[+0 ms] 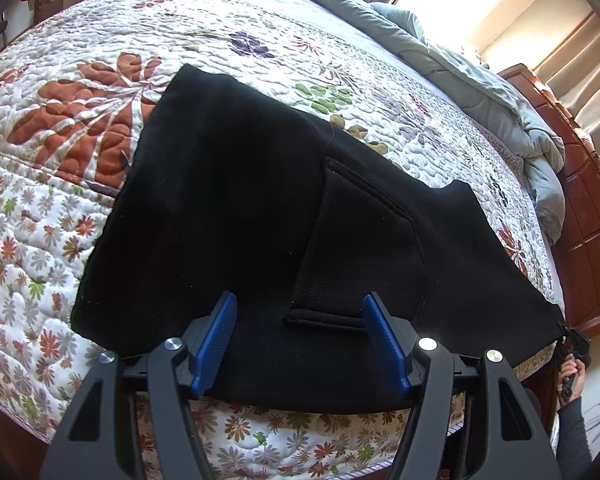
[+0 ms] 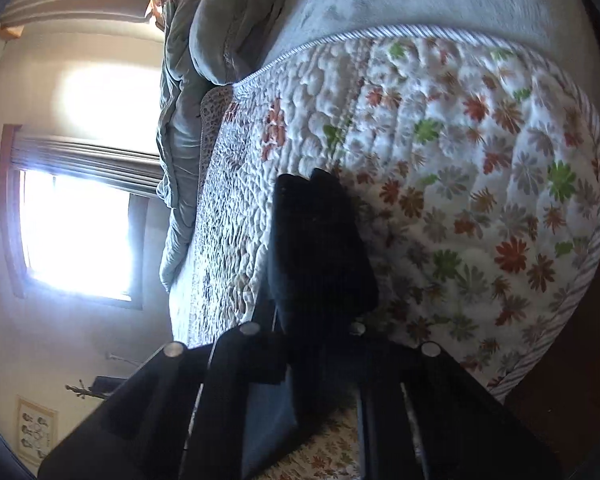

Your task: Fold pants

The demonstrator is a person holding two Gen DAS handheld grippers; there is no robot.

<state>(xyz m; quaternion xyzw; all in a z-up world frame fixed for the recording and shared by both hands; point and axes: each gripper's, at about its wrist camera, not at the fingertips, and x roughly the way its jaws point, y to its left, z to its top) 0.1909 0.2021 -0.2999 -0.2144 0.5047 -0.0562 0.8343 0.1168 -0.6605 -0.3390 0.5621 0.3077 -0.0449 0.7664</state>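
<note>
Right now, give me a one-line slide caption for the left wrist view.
Open left gripper poised over the near edge of black pants spread on a floral quilt, their far right corner pinched by the right gripper.

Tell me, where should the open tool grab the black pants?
Probably the near edge of the black pants, where it hangs off the bed's quilt. The left tool already straddles it, open, so come from the bedside; the free edge lets one finger slip under.

No readable text, labels or numbers from here. Wall poster [image 2: 36,428] in my right wrist view has pictures only, too blurred.
</note>
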